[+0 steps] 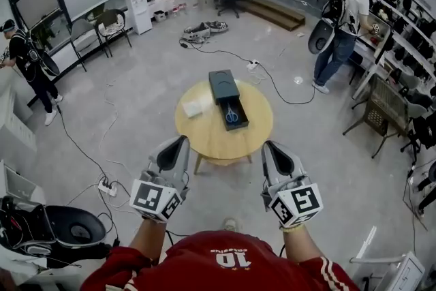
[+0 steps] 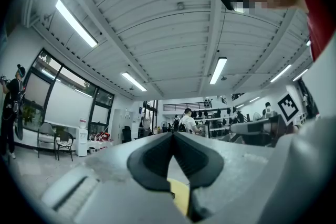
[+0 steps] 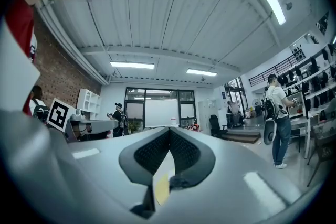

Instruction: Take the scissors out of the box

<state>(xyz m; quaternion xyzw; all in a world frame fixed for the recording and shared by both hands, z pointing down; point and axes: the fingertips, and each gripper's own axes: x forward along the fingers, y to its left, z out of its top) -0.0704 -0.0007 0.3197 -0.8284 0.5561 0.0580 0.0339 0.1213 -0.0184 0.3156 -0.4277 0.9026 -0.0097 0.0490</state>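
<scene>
A round, pale wooden table [image 1: 212,138] is seen ahead on the grey floor, well apart from both grippers. On it an open dark rectangular box [image 1: 244,120] is set, with its dark lid [image 1: 223,86] touching its far end and a white sheet [image 1: 197,105] lying just beside it on the left. The blue-handled scissors [image 1: 232,114] are lying flat inside the box, untouched.

The left gripper [image 1: 181,140] and the right gripper [image 1: 267,144] are held level in front of the red-shirted person. In each gripper view the dark pads are pressed together at the tips, with nothing caught between them, so both claws are clenched and empty.

The task is judged not yet begun. If the jaws are not parted before the box is reached, the scissors could be knocked instead of gripped. Since the scissors lie low in the box, the box might be dragged or lifted along unless it is steadied by the other gripper. A pinch on a smooth blade could slip
</scene>
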